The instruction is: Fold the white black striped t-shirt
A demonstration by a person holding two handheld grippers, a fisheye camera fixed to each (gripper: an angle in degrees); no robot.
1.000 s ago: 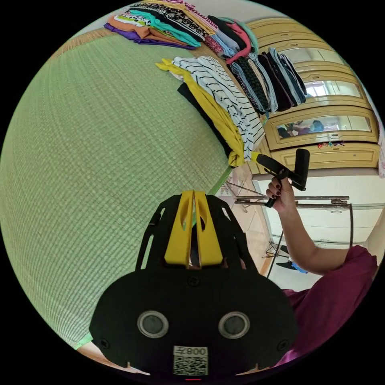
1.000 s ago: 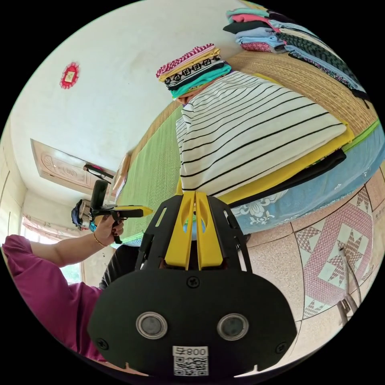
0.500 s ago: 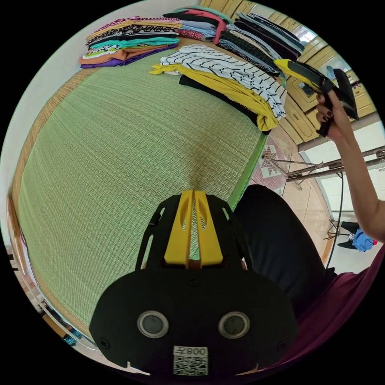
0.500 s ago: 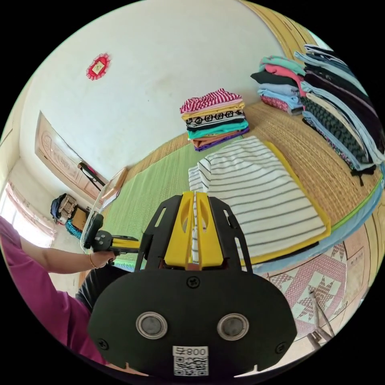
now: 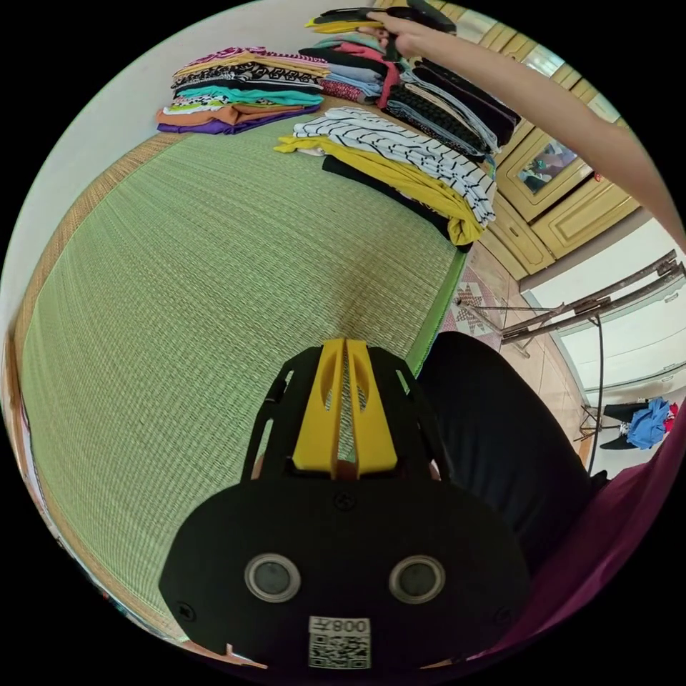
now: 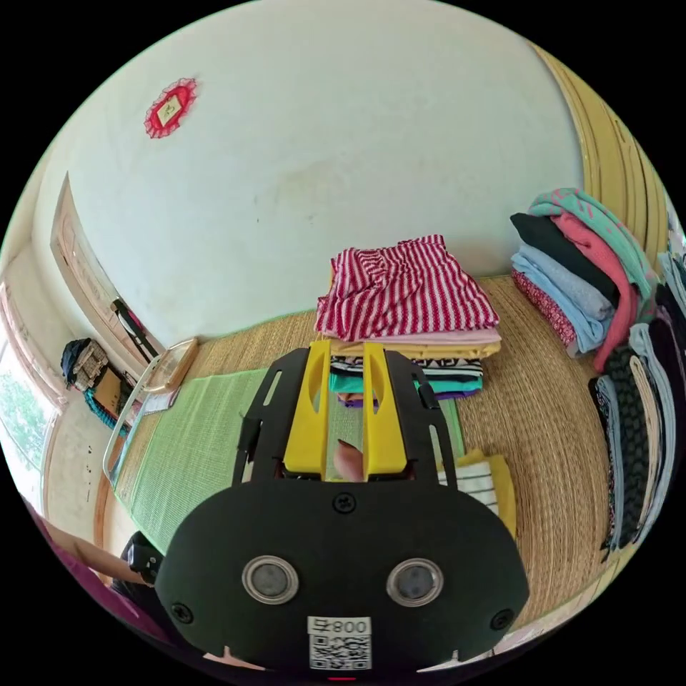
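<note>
Striped t-shirt (image 5: pixel 400 146) lies folded atop a yellow garment (image 5: pixel 400 175) on the far right of the green mat (image 5: pixel 179 286). Fold looks complete, so I judge this a between-items step. My left gripper (image 5: pixel 346 343): jaws nearly closed, empty. My right gripper (image 6: pixel 346 350): jaws narrowly parted, empty, facing the far folded stack (image 6: pixel 407 314). Next: fetch another garment.
</note>
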